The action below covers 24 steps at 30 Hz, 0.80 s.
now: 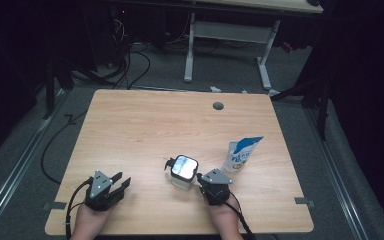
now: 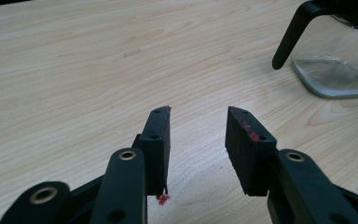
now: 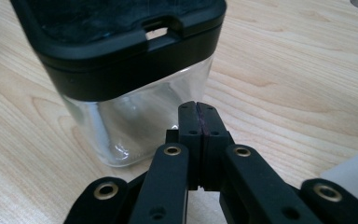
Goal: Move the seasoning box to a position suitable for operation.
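While the blue-and-white pouch [image 1: 241, 154] at about four o'clock from the table's middle carries blue print on its front, the lettering is too small and blurred to read, and no other writing can be made out. Just at its nine o'clock stands a clear glass jar [image 1: 182, 172] with a black lid and a black handle at its left; from above, its top reflects light, and in the right gripper view the jar [image 3: 135, 116] looks empty through its wall, though the upper part is cut off by the frame. The right gripper [image 1: 206, 183] sits at the jar's four o'clock, just beside it; its jaws are pressed flat together with nothing between them, tips [image 3: 199, 112] close to the glass, and whether they touch it I cannot tell. The left gripper [image 1: 122, 181] rests near the table's [image 1: 145, 120] front edge at about seven o'clock, well apart from the jar, its jaws parted wide around bare wood [image 2: 198, 126]. Red flecks cling to its pads [image 2: 249, 135]. At two o'clock in that view, the jar's base and handle [image 2: 291, 39] are cut off.
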Each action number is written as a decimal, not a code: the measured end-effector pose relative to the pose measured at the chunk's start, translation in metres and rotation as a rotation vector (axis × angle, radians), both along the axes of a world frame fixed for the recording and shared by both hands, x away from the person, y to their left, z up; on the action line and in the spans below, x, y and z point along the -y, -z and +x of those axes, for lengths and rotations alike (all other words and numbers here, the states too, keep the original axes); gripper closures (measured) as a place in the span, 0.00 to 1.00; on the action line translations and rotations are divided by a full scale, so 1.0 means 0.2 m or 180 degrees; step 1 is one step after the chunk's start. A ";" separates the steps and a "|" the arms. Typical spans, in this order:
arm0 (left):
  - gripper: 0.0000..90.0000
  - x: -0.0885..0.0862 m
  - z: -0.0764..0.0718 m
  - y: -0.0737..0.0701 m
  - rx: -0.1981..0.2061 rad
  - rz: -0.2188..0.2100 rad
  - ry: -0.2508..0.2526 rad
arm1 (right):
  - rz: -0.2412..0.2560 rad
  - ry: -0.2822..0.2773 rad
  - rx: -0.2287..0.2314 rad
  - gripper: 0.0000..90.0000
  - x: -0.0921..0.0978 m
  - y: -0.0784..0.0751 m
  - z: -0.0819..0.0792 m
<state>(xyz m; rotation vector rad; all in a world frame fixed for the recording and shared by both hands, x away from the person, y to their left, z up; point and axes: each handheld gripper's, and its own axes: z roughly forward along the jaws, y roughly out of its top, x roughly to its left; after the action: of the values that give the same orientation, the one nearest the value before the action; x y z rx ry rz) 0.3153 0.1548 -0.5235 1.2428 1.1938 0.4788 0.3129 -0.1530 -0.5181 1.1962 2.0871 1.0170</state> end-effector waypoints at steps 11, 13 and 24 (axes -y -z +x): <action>0.65 0.03 -0.03 0.03 0.0081 -0.0030 0.0036 | 0.0115 -0.0002 0.0072 0.98 0.20 0.01 -0.13; 0.66 0.04 -0.03 0.02 0.0102 -0.0014 0.0043 | 0.0134 0.0002 0.0105 0.97 0.24 0.01 -0.16; 0.67 0.31 0.09 -0.05 -0.0032 -0.0148 0.0209 | 0.0276 -0.0100 0.0245 0.95 0.35 -0.01 -0.21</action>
<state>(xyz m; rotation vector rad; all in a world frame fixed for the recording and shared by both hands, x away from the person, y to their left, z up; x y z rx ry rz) 0.3340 0.0921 -0.5130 1.2418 1.1626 0.3946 0.2715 -0.2224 -0.5158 1.1503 2.0265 1.1603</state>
